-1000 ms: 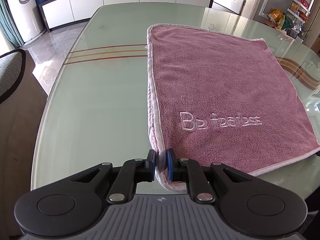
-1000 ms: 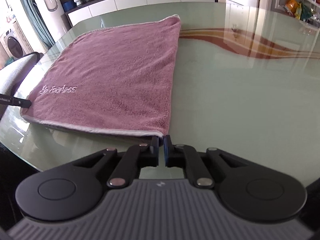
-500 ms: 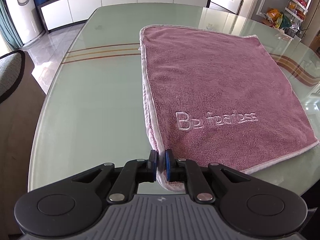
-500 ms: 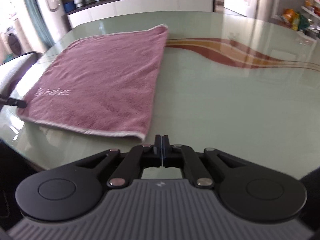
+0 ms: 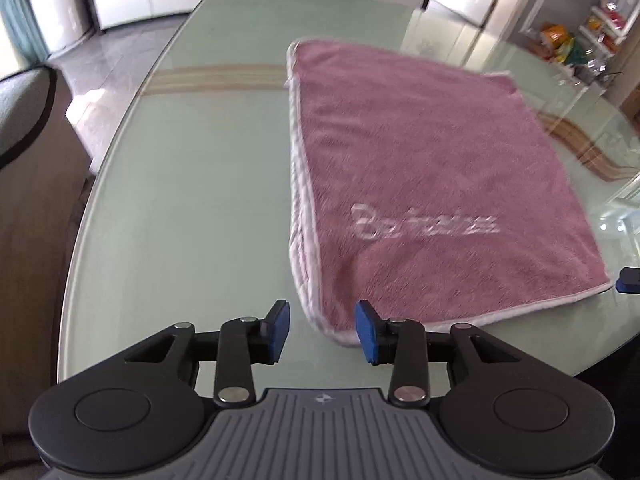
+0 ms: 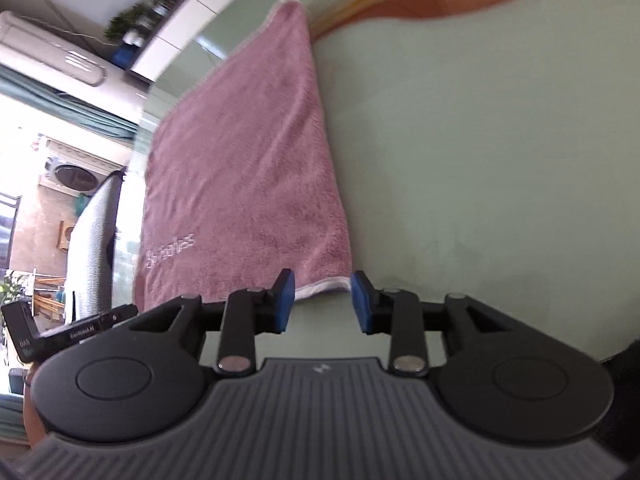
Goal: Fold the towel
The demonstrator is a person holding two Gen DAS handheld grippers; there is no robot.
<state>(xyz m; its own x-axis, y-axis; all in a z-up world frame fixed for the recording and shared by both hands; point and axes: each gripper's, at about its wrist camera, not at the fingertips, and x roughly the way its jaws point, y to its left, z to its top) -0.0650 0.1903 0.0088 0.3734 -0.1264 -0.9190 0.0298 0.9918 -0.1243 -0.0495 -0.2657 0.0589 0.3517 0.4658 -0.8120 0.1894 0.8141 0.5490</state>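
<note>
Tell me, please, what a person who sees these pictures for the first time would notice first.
The pink towel stands out first: it lies folded flat on the pale green glass table, with white lettering near its front edge. Next come the two open grippers, the left gripper at the towel's near left corner and the right gripper at its near right corner, neither holding the cloth.

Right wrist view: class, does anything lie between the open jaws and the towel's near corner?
Nothing visible does. The right gripper is open, and only bare table separates it from the near corner of the towel.
</note>
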